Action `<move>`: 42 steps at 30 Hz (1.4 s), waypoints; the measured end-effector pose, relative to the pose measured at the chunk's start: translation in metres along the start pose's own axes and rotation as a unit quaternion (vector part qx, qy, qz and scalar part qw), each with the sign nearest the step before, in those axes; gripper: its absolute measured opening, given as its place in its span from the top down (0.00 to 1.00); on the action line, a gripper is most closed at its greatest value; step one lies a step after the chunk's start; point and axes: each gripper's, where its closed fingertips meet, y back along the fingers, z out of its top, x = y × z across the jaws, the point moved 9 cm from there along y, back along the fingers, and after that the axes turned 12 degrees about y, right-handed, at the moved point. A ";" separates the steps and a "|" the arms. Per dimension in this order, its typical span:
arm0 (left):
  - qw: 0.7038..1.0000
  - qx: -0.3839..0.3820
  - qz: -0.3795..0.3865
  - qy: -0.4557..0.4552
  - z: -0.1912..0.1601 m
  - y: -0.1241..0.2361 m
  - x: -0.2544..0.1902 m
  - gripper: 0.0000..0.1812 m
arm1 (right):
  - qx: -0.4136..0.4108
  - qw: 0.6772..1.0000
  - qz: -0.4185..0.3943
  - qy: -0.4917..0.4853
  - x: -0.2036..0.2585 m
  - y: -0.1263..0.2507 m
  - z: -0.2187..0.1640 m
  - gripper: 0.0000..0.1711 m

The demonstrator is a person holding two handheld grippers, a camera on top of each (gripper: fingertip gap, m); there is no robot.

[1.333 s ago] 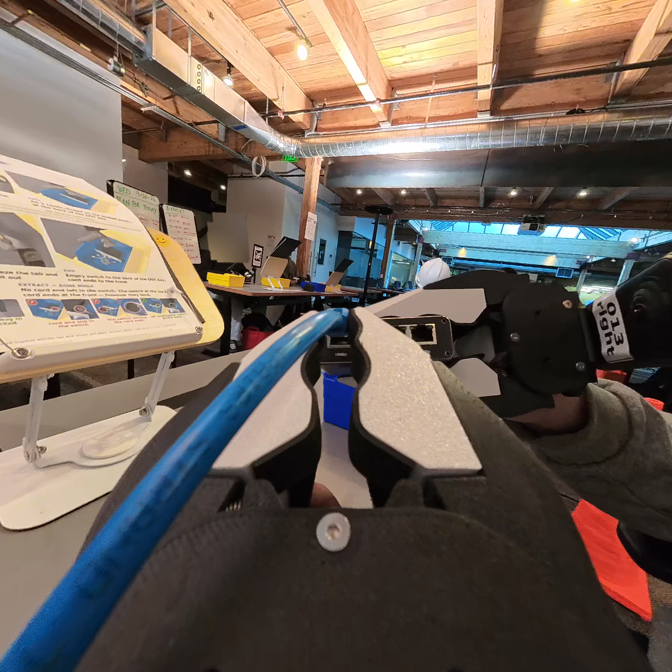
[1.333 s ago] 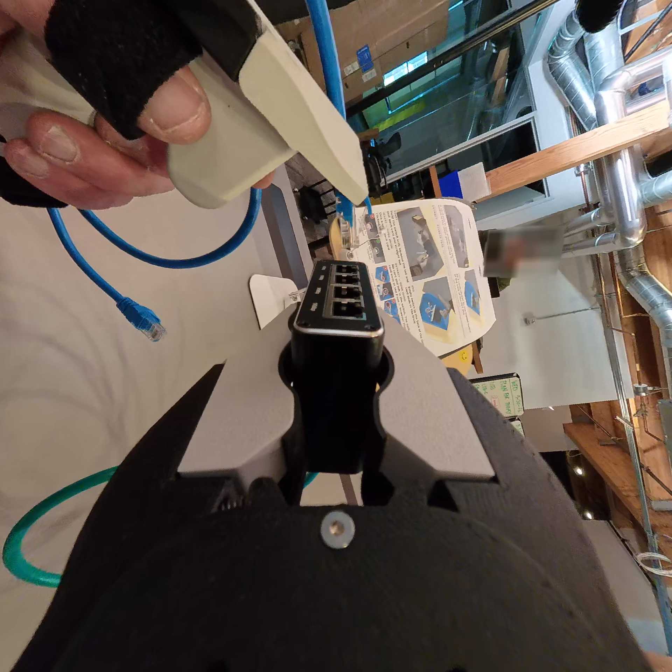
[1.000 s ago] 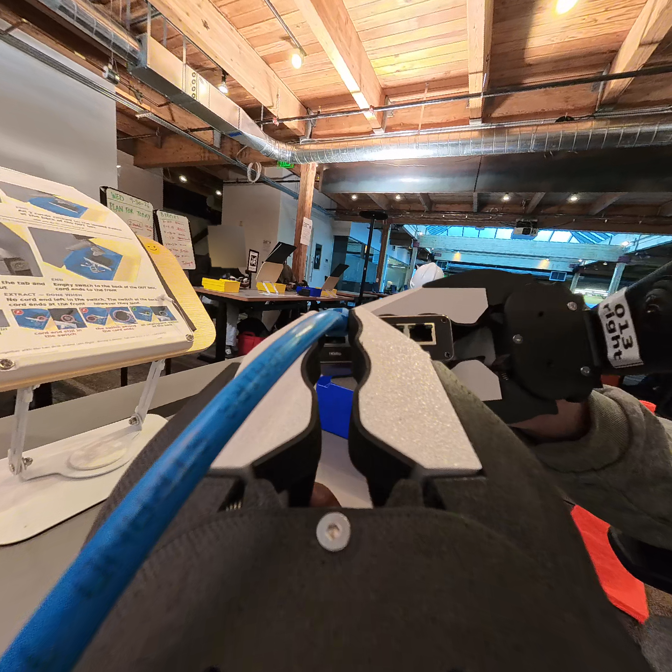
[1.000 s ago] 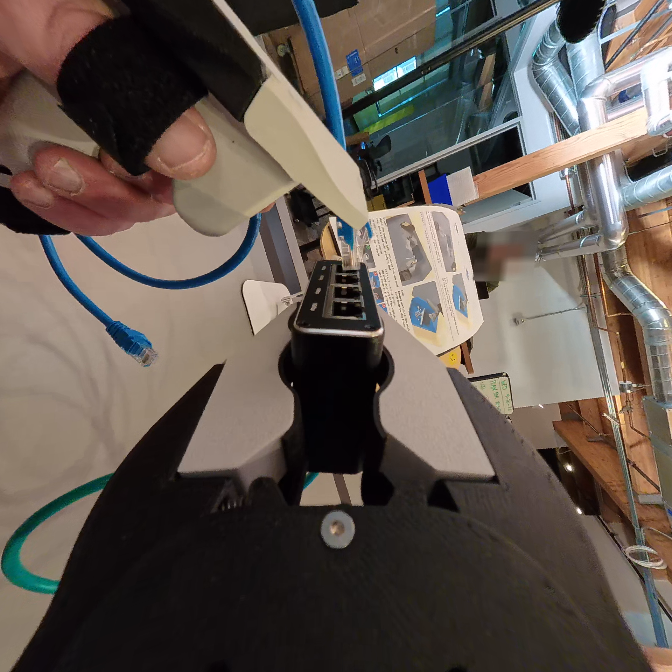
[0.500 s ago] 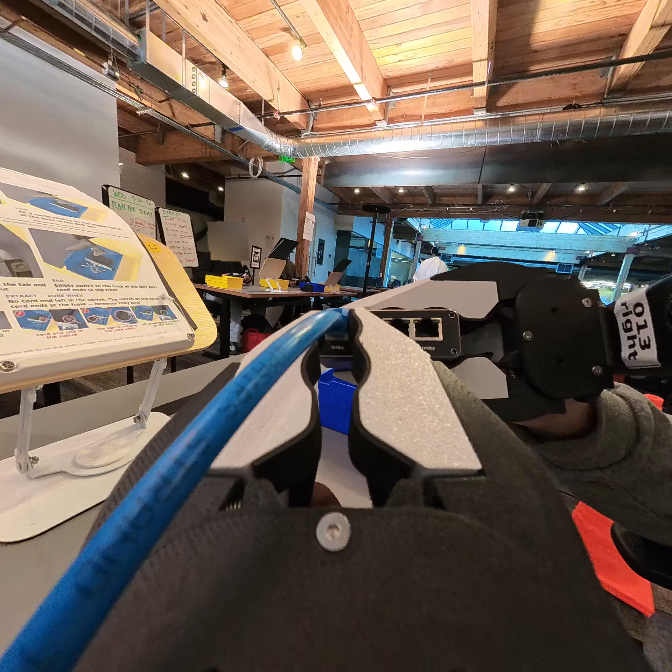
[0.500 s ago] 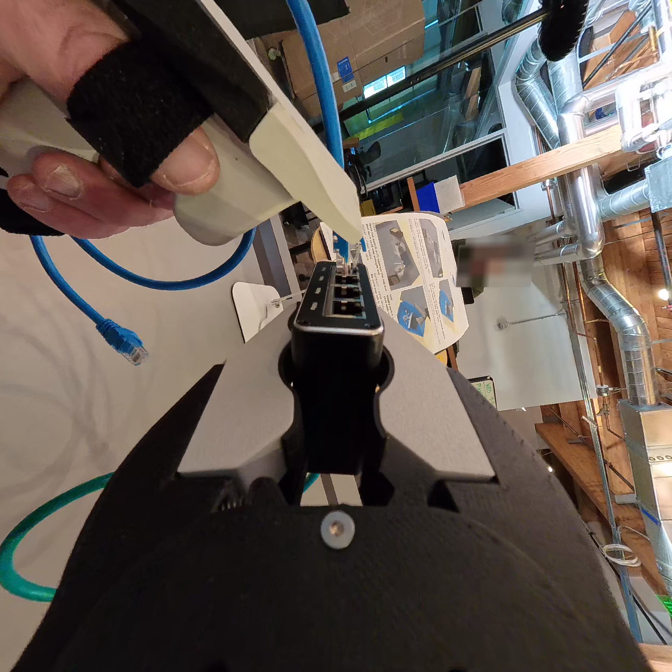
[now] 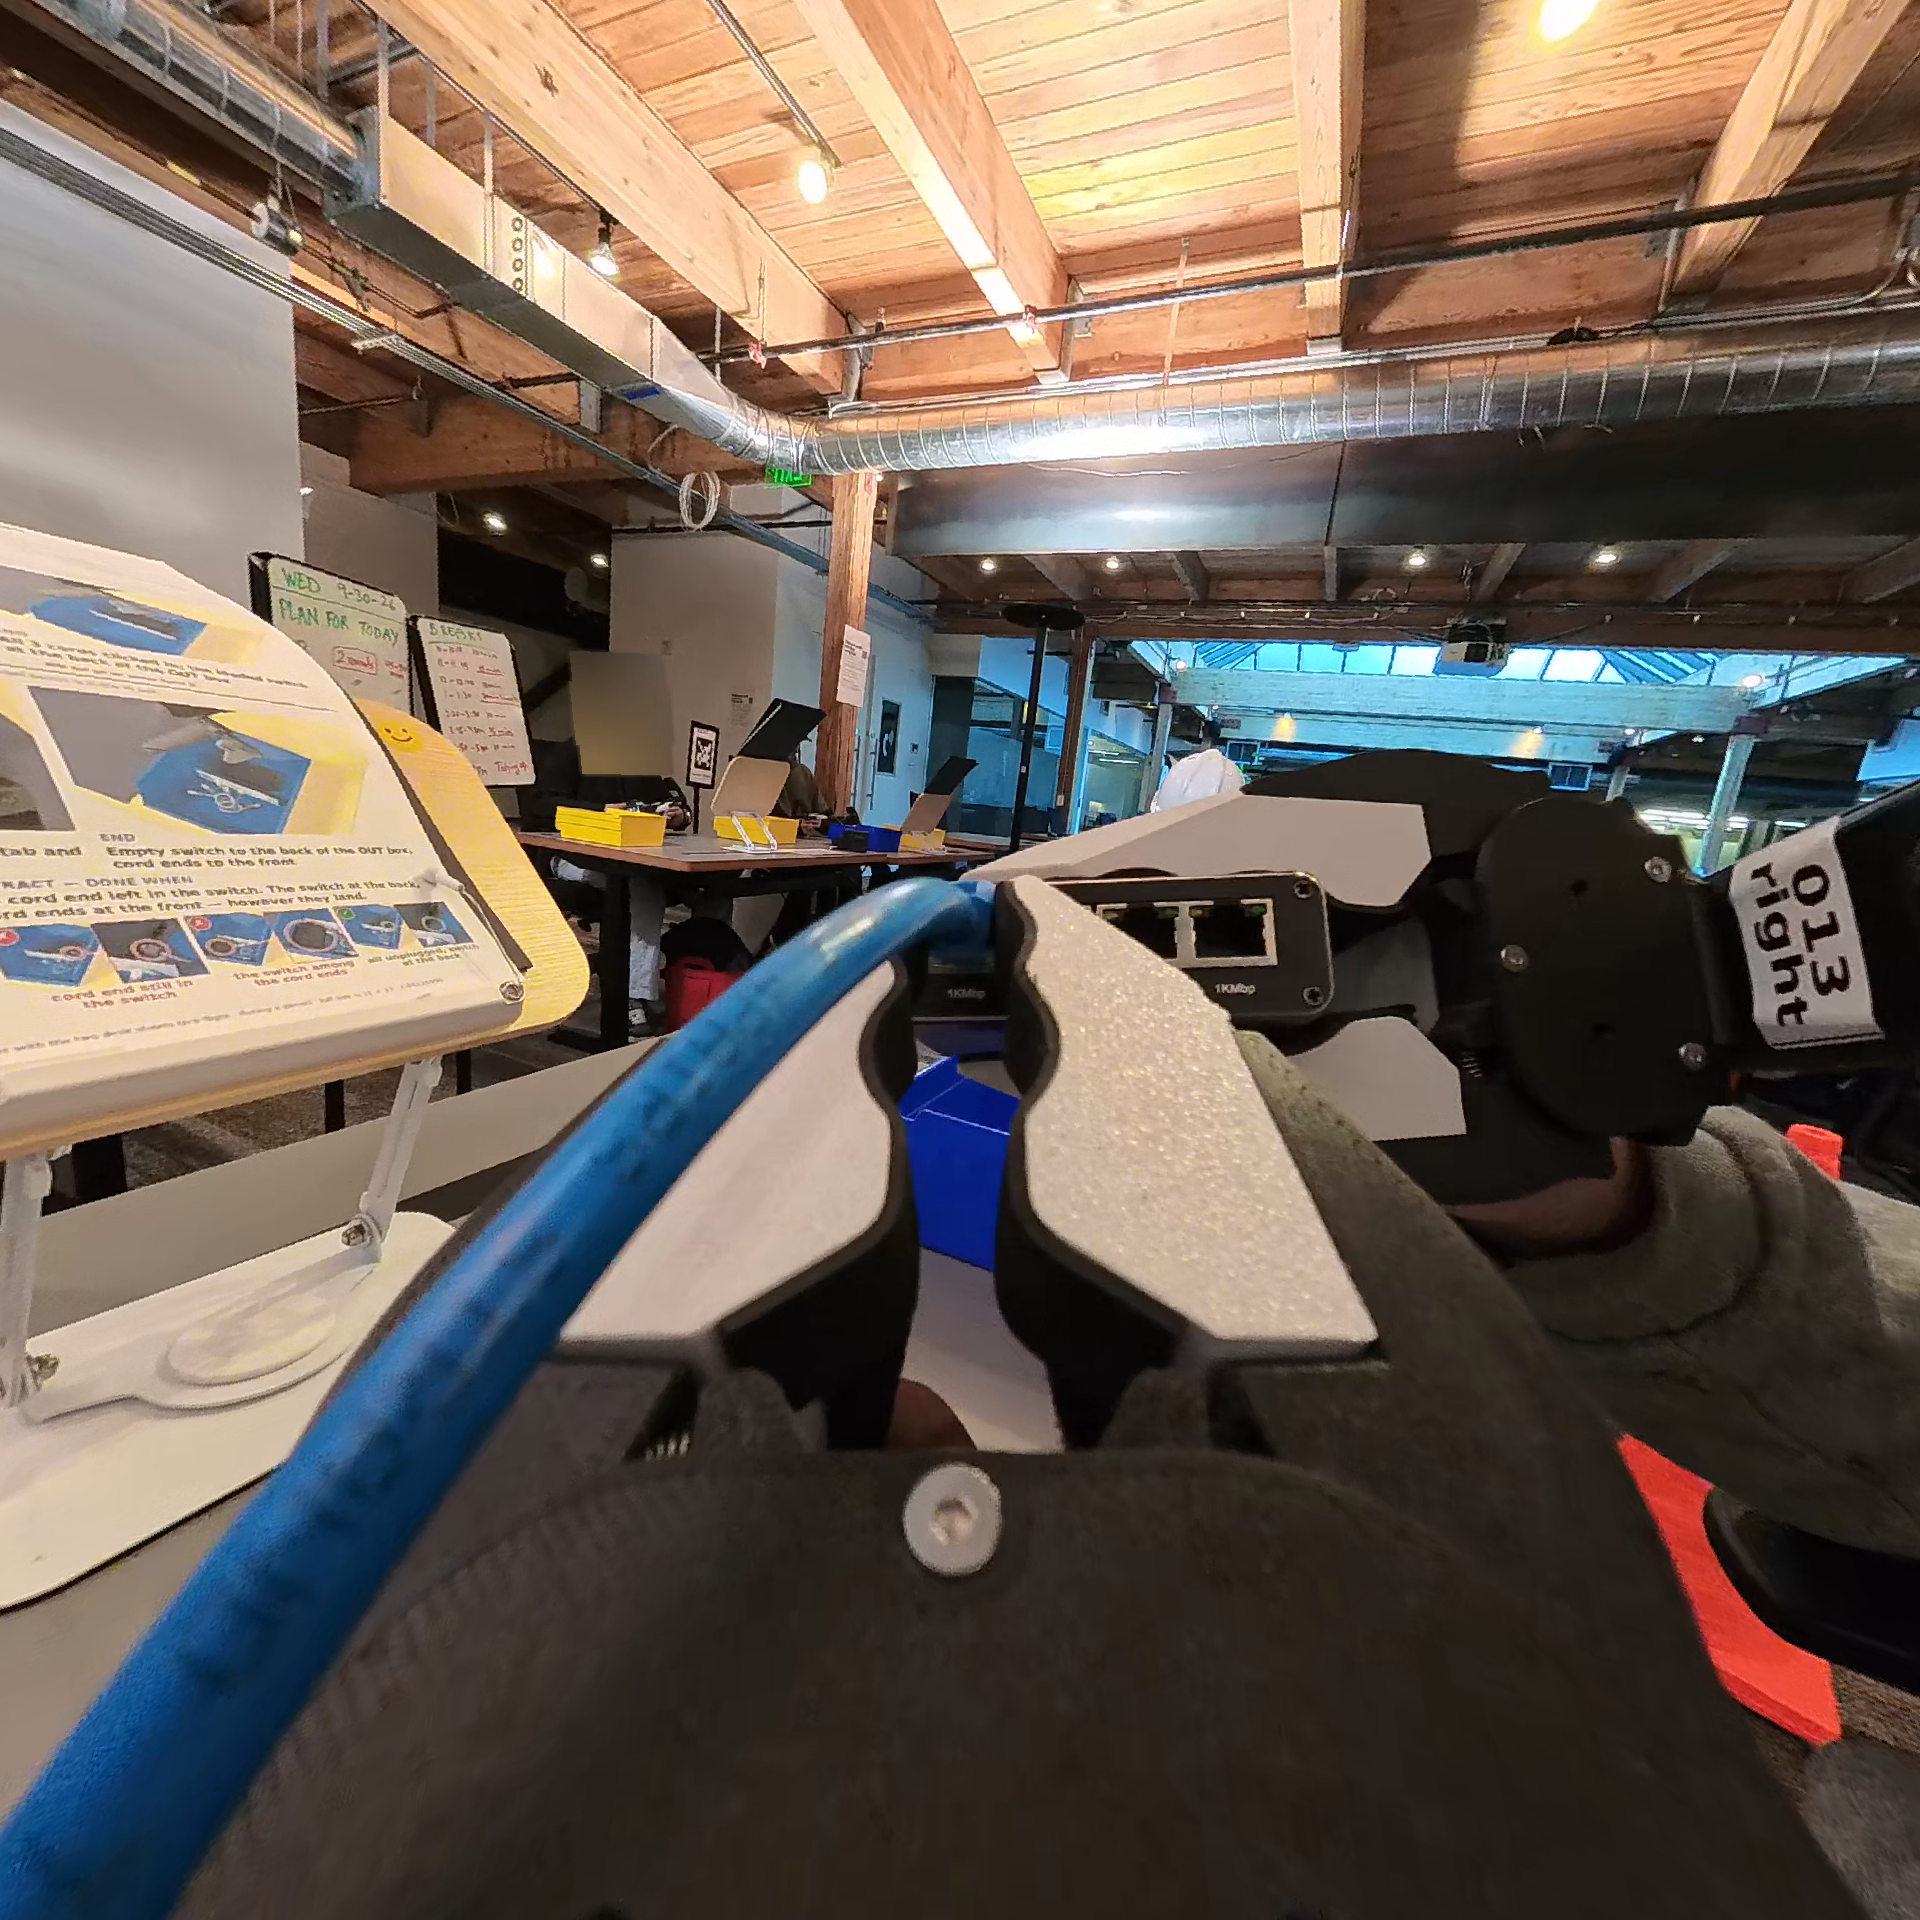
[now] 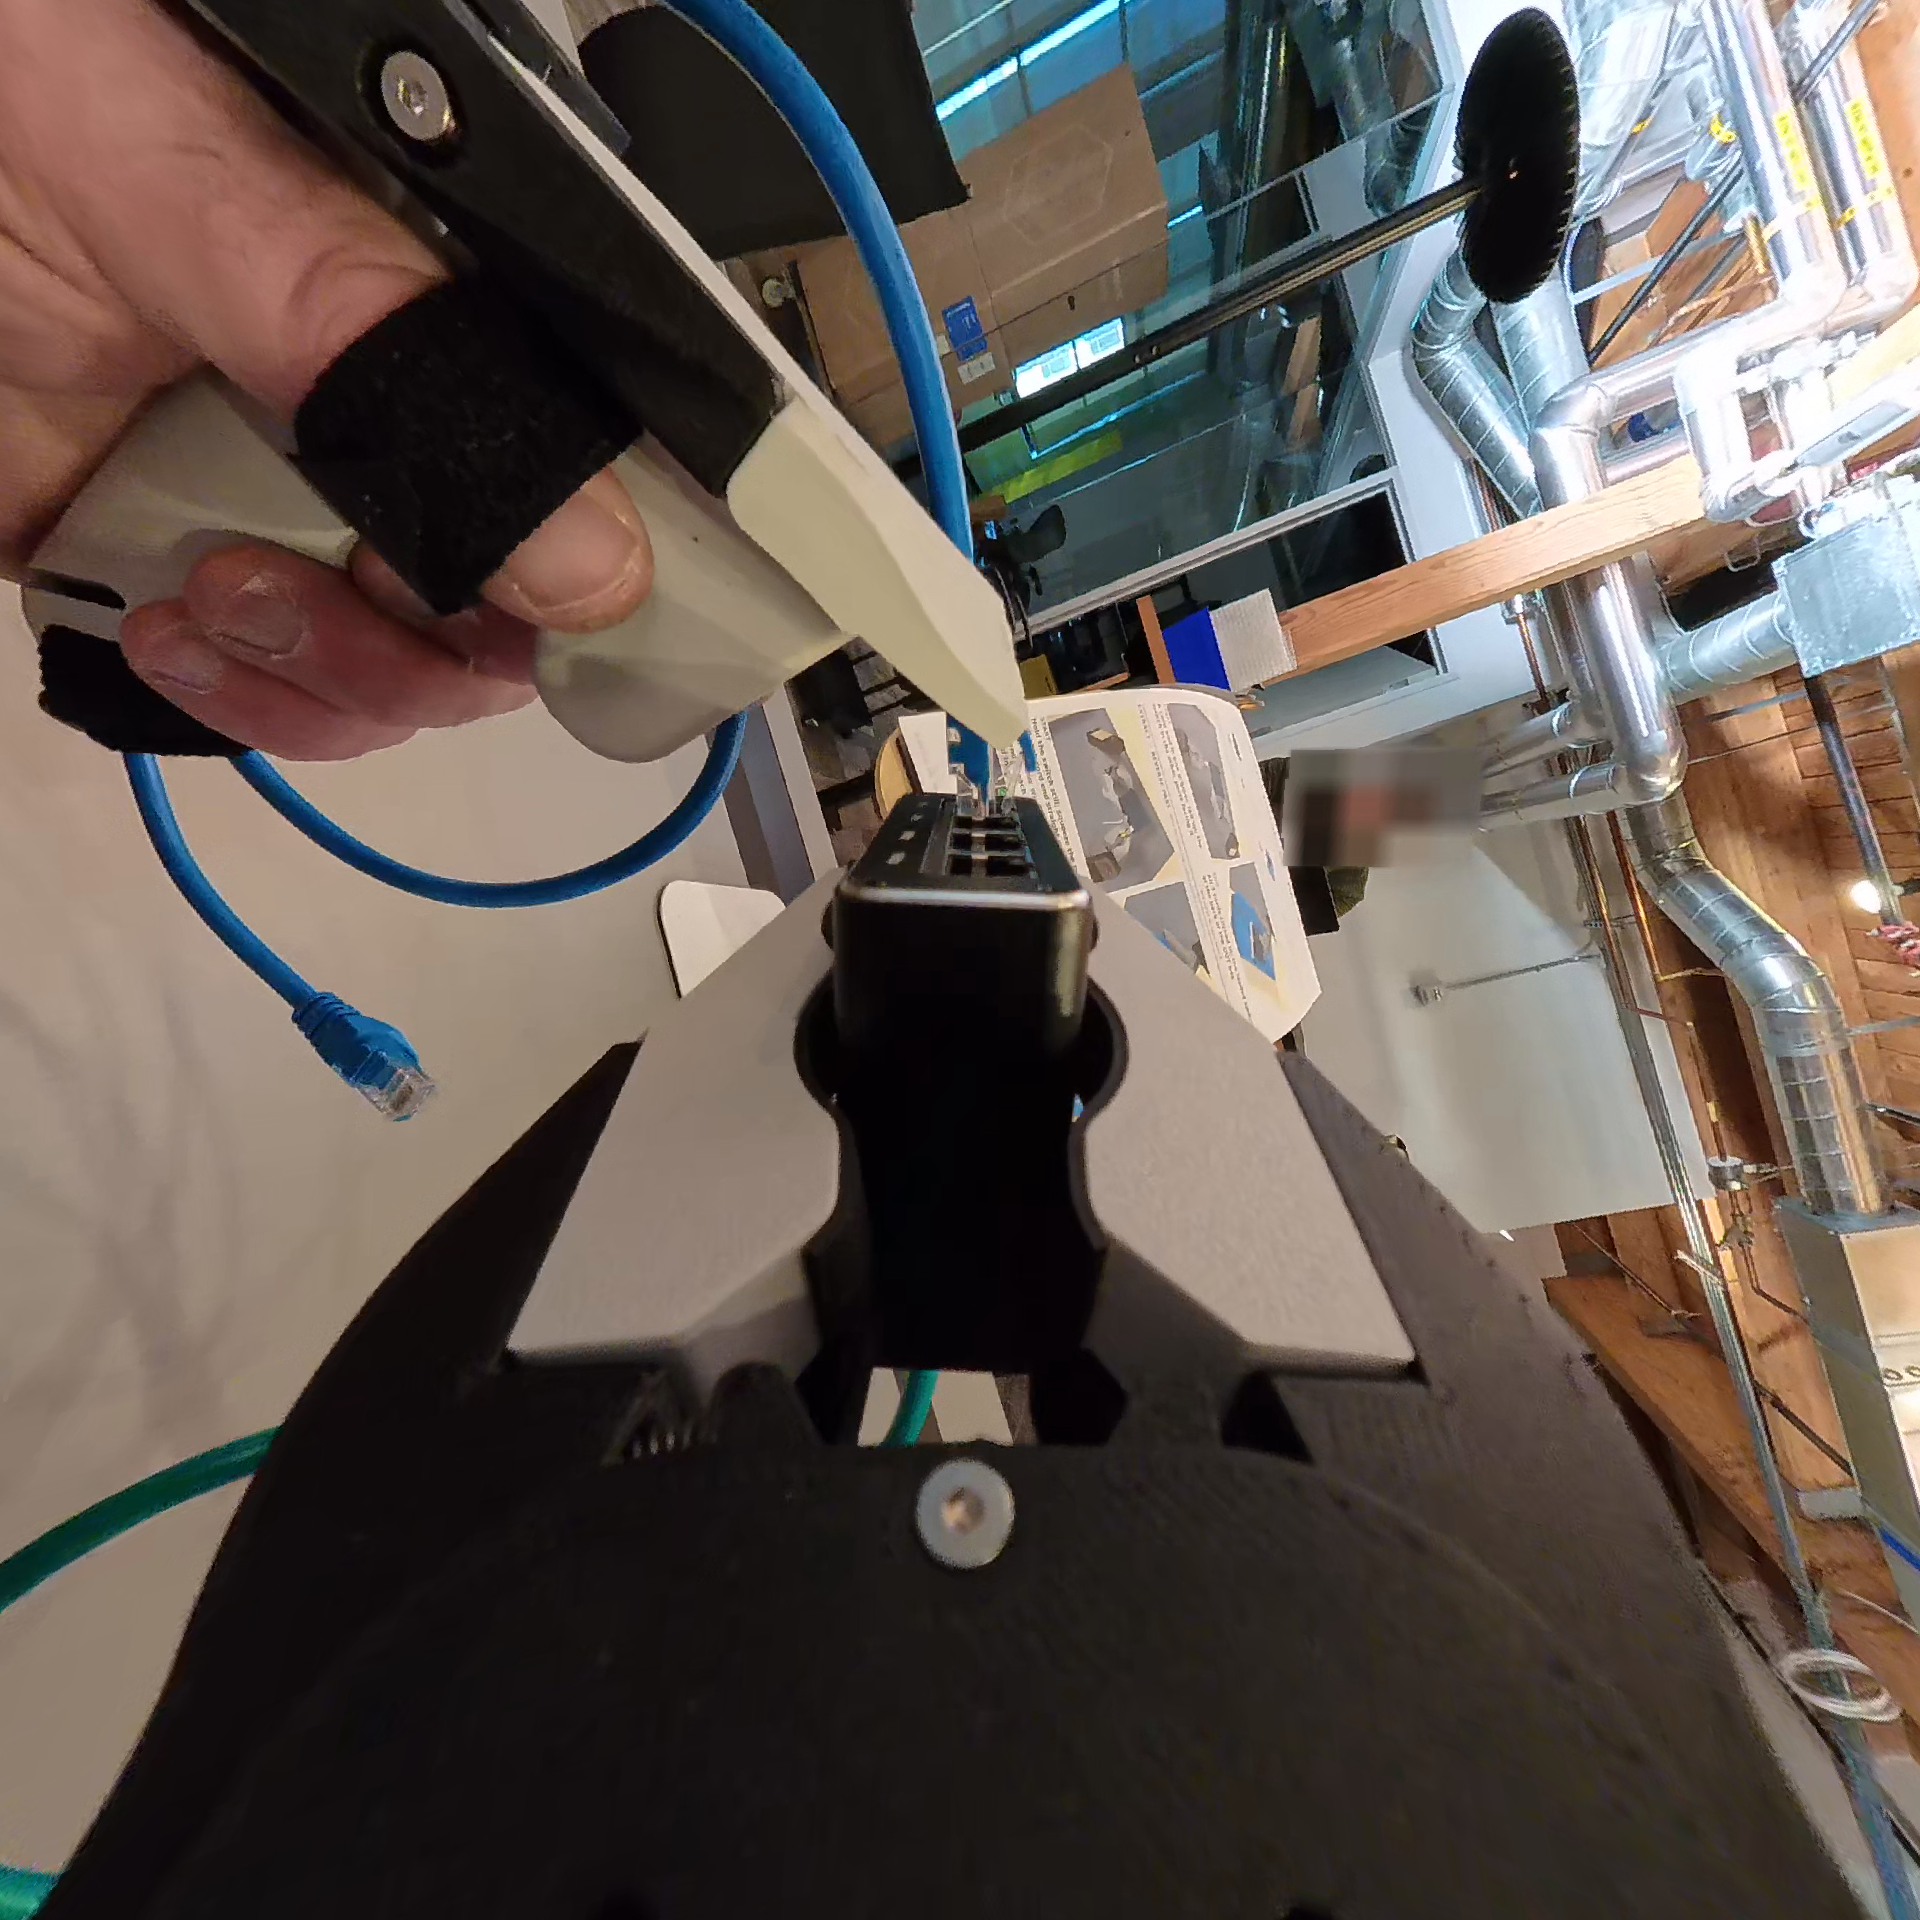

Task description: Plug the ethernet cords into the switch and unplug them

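Observation:
My right gripper (image 8: 961, 935) is shut on a black ethernet switch (image 8: 961, 1091) and holds it in the air, ports facing away. My left gripper (image 7: 987, 899) is shut on a blue ethernet cord (image 7: 582, 1195) near its plug. In the right wrist view the clear plug (image 8: 987, 790) sits at the switch's farthest port; how deep it sits is hidden by the left gripper's pale finger (image 8: 883, 582). In the left wrist view the switch (image 7: 1226, 940) shows two empty ports beside my fingertips. The cord's other plug (image 8: 369, 1060) hangs loose. A green cord (image 8: 114, 1517) lies on the table.
An instruction sheet on a white stand (image 7: 239, 862) stands at the left on the grey table. A blue bin (image 7: 956, 1143) lies behind my left fingers. An orange piece (image 7: 1714, 1621) lies at the right. A person's hand (image 8: 208, 416) holds the left gripper. The tips of both grippers are at nearly the same place.
The switch has shifted left toward the blue cord's plug in the left wrist view. The plug now sits at the switch's end port, closer than a second ago.

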 end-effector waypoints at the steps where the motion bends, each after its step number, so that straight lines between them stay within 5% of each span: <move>1: 1.000 0.001 0.000 0.000 0.000 0.000 0.000 0.97 | -0.002 1.000 0.000 -0.001 0.000 0.000 0.000 0.81; 42: 0.999 0.041 -0.019 -0.009 0.004 -0.005 -0.007 0.94 | -0.070 0.997 0.012 -0.024 -0.007 0.011 0.000 0.81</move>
